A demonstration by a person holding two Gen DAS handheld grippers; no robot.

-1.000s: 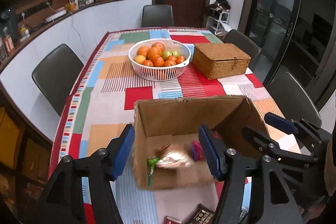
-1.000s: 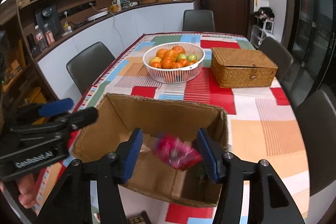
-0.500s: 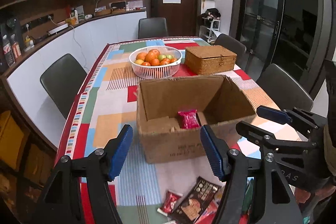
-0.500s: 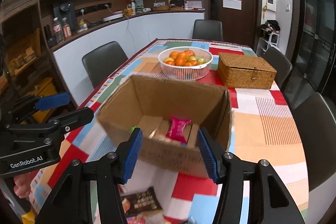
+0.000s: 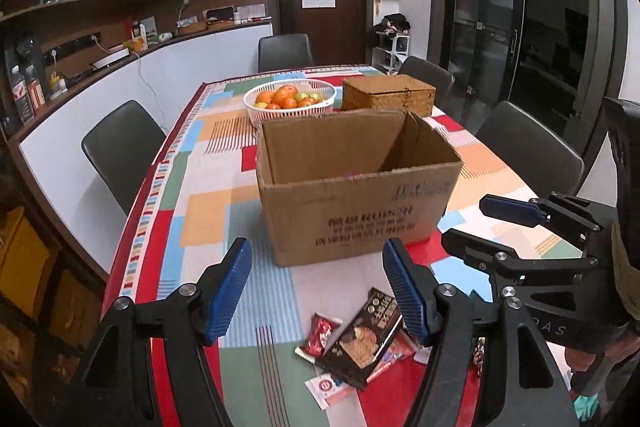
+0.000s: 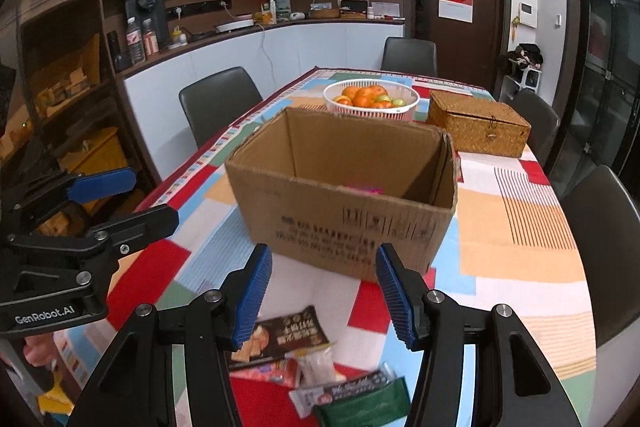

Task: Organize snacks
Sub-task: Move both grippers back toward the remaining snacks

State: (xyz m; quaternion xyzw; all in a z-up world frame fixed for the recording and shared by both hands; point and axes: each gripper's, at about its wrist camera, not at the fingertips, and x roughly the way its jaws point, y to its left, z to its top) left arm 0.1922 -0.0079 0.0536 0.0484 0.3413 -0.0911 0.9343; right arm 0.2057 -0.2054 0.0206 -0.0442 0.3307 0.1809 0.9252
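An open cardboard box (image 5: 352, 203) stands on the table, also in the right wrist view (image 6: 344, 211); a pink packet edge (image 6: 366, 190) shows inside it. Loose snacks lie in front of it: a dark brown packet (image 5: 366, 339), a small red packet (image 5: 318, 335), a white-red packet (image 5: 332, 387). The right wrist view shows the dark packet (image 6: 286, 335) and a green packet (image 6: 368, 407). My left gripper (image 5: 320, 291) is open and empty above the snacks. My right gripper (image 6: 324, 297) is open and empty, beside the left one.
A white basket of oranges (image 5: 290, 103) and a woven lidded box (image 5: 388, 97) stand behind the cardboard box. Dark chairs (image 5: 120, 147) surround the table with its patchwork cloth (image 5: 208, 211). A counter with bottles runs along the left wall.
Both grippers have pulled back and down from over the box to the near table edge. The snacks they dropped lie in the box. The loose snack pile has come into view.
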